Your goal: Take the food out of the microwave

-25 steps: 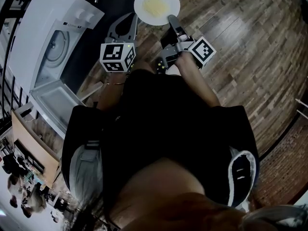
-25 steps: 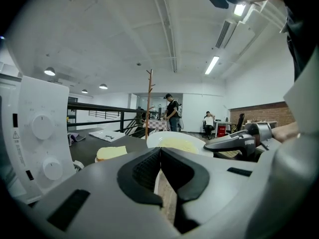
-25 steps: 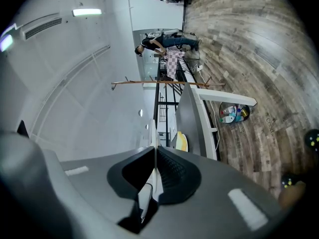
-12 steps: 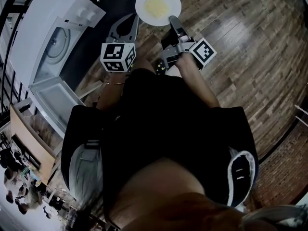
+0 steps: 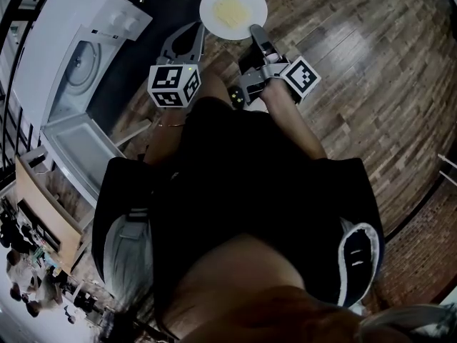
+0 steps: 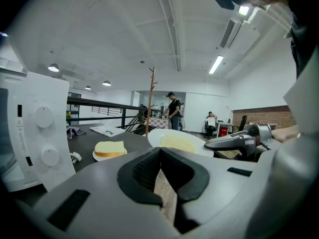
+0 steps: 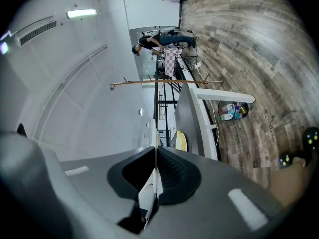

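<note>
A white plate (image 5: 232, 9) with pale yellow food (image 5: 230, 9) on it hangs over the dark table's edge, out of the microwave. My right gripper (image 5: 255, 28) is shut on the plate's near rim. In the right gripper view the rim (image 7: 151, 193) runs edge-on between the closed jaws of my right gripper (image 7: 156, 151). My left gripper (image 5: 193, 28) is shut and holds nothing, just left of the plate. From the left gripper view the plate (image 6: 174, 141) floats beyond my left gripper (image 6: 160, 151). The white microwave (image 5: 71, 48) stands at the left with its door (image 5: 82, 156) swung open.
A second small plate with a slice of bread (image 6: 110, 148) lies on the dark table (image 6: 119, 136), beside the microwave's dial panel (image 6: 42, 138). Wooden floor (image 5: 371, 63) spreads to the right. People stand and sit far back in the room.
</note>
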A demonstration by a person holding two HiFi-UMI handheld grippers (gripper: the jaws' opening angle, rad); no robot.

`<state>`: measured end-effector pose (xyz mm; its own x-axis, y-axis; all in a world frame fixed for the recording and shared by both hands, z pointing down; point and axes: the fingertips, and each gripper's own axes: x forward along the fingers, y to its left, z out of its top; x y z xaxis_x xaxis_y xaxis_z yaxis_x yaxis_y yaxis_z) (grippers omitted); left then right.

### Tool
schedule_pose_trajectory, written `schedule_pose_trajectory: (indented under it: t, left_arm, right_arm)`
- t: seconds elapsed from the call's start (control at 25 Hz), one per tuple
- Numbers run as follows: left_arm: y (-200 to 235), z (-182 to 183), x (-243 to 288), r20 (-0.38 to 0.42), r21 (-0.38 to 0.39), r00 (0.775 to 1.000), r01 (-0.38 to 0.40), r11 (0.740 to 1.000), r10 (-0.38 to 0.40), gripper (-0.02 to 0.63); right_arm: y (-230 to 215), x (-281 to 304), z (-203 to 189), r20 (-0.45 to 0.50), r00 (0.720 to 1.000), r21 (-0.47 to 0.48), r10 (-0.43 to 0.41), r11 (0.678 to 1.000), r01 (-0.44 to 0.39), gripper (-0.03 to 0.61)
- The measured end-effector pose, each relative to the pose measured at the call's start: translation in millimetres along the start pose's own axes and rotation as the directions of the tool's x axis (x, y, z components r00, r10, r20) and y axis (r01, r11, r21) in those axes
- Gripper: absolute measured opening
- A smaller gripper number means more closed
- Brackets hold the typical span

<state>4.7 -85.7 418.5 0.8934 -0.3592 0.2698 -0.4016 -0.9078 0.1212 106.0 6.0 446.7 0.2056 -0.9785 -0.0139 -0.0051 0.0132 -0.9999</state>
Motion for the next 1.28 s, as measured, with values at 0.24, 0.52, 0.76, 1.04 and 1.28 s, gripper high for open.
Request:
schedule_pose_trajectory:
  t: [0.24,0.52,0.76,1.04,1.28]
  left_arm:
    - [5.7,1.7,-8.6,0.008,-0.025,1.000,-0.016,1.000,0.017,0.008]
    - [1.8,1.1,-0.9,-0.003,-0.017,1.000,0.001,1.000,-0.001,0.007]
    - [-4.0,4.5,18.9,-0.013,-0.013,0.999,0.032,0.999,-0.032,0.008]
    - [-9.5,3.9,34.1,-0.019,-0.028,0.998,0.059,0.998,-0.059,0.008]
    - [-3.2,11.4,46.4,0.000,-0.027,0.999,0.050,0.998,-0.050,0.007]
  right_arm:
    - [-1.3,3.0,5.8,0.015,1.000,0.012,0.001,1.000,-0.001,0.012]
    - [0.5,2.9,8.6,0.014,1.000,0.012,0.013,1.000,-0.013,0.014]
    - [3.2,3.4,29.8,0.053,0.998,0.012,0.017,1.000,-0.017,0.014]
    - [-1.2,11.1,47.5,0.066,0.998,0.021,0.010,1.000,-0.011,0.014]
    - [-2.5,23.2,54.1,0.054,0.998,0.024,0.009,1.000,-0.010,0.014]
